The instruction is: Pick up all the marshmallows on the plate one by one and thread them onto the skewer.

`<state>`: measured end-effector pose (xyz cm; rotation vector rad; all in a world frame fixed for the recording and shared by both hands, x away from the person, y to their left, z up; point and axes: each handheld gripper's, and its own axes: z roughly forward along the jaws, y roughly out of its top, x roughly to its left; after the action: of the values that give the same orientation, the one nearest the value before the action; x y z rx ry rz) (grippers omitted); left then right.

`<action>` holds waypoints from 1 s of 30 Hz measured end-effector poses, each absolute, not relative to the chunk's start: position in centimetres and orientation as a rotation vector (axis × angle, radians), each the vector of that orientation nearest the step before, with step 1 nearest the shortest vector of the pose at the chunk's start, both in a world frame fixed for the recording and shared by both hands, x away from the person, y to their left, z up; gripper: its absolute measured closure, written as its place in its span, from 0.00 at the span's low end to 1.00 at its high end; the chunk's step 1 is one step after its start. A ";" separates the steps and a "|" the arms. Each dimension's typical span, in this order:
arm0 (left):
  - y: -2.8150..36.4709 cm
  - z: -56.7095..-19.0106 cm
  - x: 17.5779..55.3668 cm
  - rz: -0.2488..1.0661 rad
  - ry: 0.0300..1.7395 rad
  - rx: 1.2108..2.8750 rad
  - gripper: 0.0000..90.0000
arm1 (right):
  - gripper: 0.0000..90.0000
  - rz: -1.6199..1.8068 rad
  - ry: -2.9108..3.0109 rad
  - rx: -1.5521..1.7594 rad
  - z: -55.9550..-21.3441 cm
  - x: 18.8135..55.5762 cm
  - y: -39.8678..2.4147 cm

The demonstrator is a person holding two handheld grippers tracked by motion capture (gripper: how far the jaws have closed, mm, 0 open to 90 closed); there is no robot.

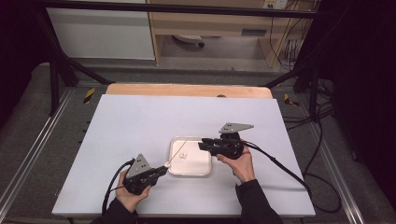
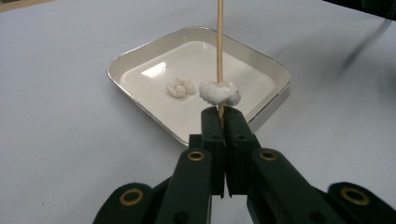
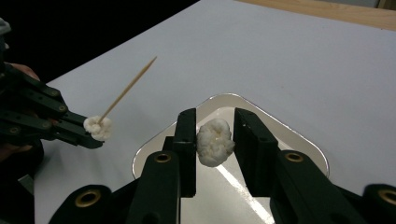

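My left gripper [image 2: 223,112] is shut on the lower end of a thin wooden skewer [image 2: 219,42], which points up and away over a white square tray [image 2: 247,77]. A puffy white piece [image 2: 219,92] is threaded on the skewer just above the jaws. Another white piece [image 2: 181,87] lies loose in the tray. In the high view the left gripper [image 1: 164,169] sits at the tray's [image 1: 189,174] near-left corner and my right gripper [image 1: 201,144] hovers over its right side. The right gripper [image 3: 215,114] is shut on a third white piece [image 3: 215,142], held above the tray [image 3: 289,135].
The tray rests near the middle of a white tabletop [image 1: 140,121] with a wooden strip [image 1: 187,90] along its far edge. Black cables [image 1: 280,165] trail from both grippers toward the table's near side. A dark metal frame [image 1: 56,70] surrounds the table.
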<state>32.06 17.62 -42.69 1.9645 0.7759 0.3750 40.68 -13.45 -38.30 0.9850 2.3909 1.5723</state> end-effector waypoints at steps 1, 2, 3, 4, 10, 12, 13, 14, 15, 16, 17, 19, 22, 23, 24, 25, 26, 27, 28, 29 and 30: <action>17.6 -42.7 32.1 0.375 0.776 1.964 0.98 | 0.79 1.585 2.387 0.993 -38.1 40.6 -13.6; 17.6 -42.7 32.0 0.375 0.776 1.964 0.98 | 0.79 1.598 2.380 0.991 -37.9 40.5 -13.7; 17.6 -42.7 32.0 0.375 0.776 1.964 0.98 | 0.79 1.607 2.377 0.994 -37.7 40.4 -13.8; 17.6 -42.7 32.0 0.375 0.776 1.964 0.98 | 0.79 1.623 2.372 0.992 -37.5 40.3 -13.9; 17.5 -42.7 32.0 0.373 0.772 1.967 0.98 | 0.79 1.689 2.342 1.004 -36.7 40.0 -14.3; 17.5 -42.7 32.0 0.374 0.769 1.967 0.98 | 0.80 1.716 2.333 1.006 -36.4 40.0 -14.4; 17.5 -42.7 32.0 0.374 0.769 1.967 0.98 | 0.80 1.732 2.329 1.008 -36.3 40.0 -14.5; 17.5 -42.7 32.0 0.373 0.769 1.966 0.98 | 0.79 1.747 2.327 1.010 -36.2 40.0 -14.5; 17.5 -42.7 31.9 0.373 0.768 1.966 0.98 | 0.79 1.764 2.323 1.011 -36.1 40.0 -14.4; 17.5 -42.7 31.9 0.373 0.768 1.965 0.98 | 0.79 1.777 2.321 1.011 -36.0 40.1 -14.4; 17.5 -42.7 31.9 0.373 0.766 1.964 0.98 | 0.79 1.793 2.320 1.014 -36.0 40.1 -14.4; 17.5 -42.7 31.9 0.373 0.762 1.963 0.98 | 0.79 1.824 2.316 1.017 -35.8 40.2 -14.2; 17.5 -42.6 31.8 0.375 0.759 1.961 0.98 | 0.79 1.875 2.296 1.031 -35.6 40.5 -14.0; 17.4 -42.6 31.8 0.375 0.758 1.960 0.98 | 0.79 1.881 2.292 1.037 -35.6 40.5 -13.9; 17.4 -42.6 31.8 0.376 0.757 1.959 0.98 | 0.79 1.888 2.289 1.044 -35.6 40.6 -13.8; 17.3 -42.6 31.9 0.367 0.744 1.953 0.98 | 0.79 1.891 2.288 1.045 -35.6 40.7 -13.8; 17.3 -42.6 31.8 0.366 0.744 1.953 0.98 | 0.79 1.900 2.286 1.053 -35.6 40.8 -13.6; 17.3 -42.6 31.8 0.366 0.743 1.953 0.98 | 0.79 1.904 2.287 1.053 -35.6 40.9 -13.5; 17.3 -42.6 31.8 0.366 0.742 1.953 0.98 | 0.79 1.909 2.288 1.055 -35.7 41.0 -13.4; 17.3 -42.6 31.8 0.366 0.742 1.952 0.98 | 0.79 1.915 2.289 1.059 -35.7 41.1 -13.2; 17.3 -42.6 31.8 0.366 0.741 1.952 0.98 | 0.79 1.919 2.293 1.059 -35.7 41.2 -13.1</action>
<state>31.83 17.32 -42.58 1.9515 0.7414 0.3657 41.16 -13.05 -35.70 1.0593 2.2926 1.9195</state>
